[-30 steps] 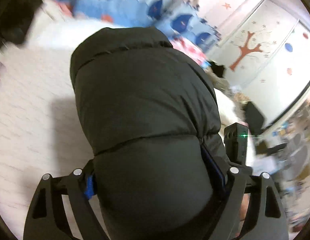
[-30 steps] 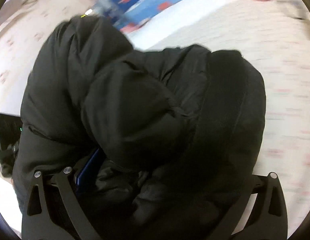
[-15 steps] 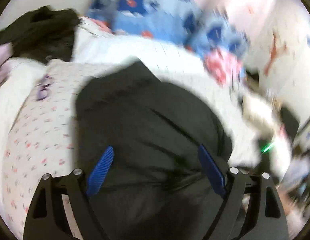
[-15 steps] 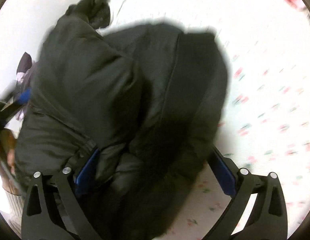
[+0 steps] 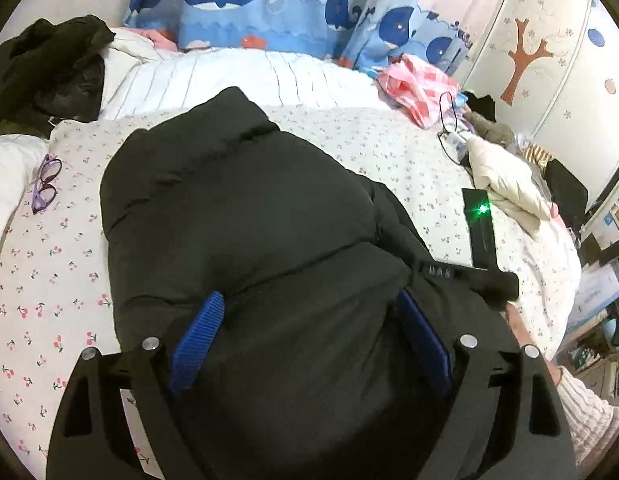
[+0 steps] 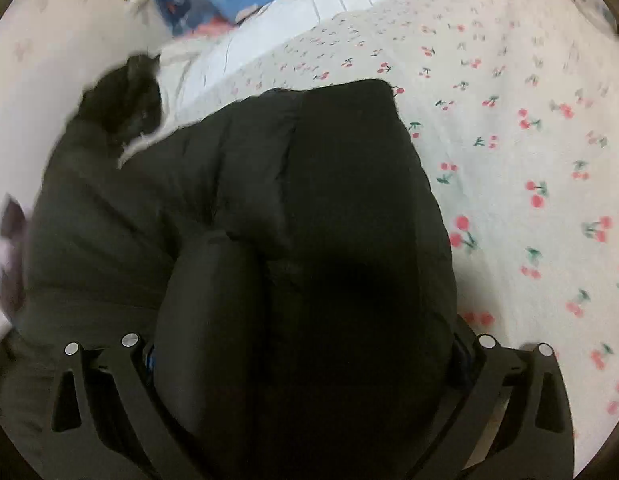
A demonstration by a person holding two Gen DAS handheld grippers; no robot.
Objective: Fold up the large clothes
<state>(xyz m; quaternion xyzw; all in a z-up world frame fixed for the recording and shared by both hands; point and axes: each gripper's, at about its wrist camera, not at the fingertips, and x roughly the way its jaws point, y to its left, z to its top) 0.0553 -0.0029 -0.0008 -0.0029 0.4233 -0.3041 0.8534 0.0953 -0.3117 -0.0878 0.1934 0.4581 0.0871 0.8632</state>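
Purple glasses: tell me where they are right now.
In the left wrist view the purple glasses lie at the far left on the cherry-print sheet, left of the black jacket and below the dark clothes pile.

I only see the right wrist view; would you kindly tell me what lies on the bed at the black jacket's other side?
Observer: Purple glasses lie on the cherry-print sheet, left of the black jacket and apart from it.
Operator: Thank you. How do the left tongs sit?
Observer: They straddle the jacket's near fold, a blue pad on each side.
Operator: Is anything over to the right?
Observer: A cream garment lies at the bed's right edge.
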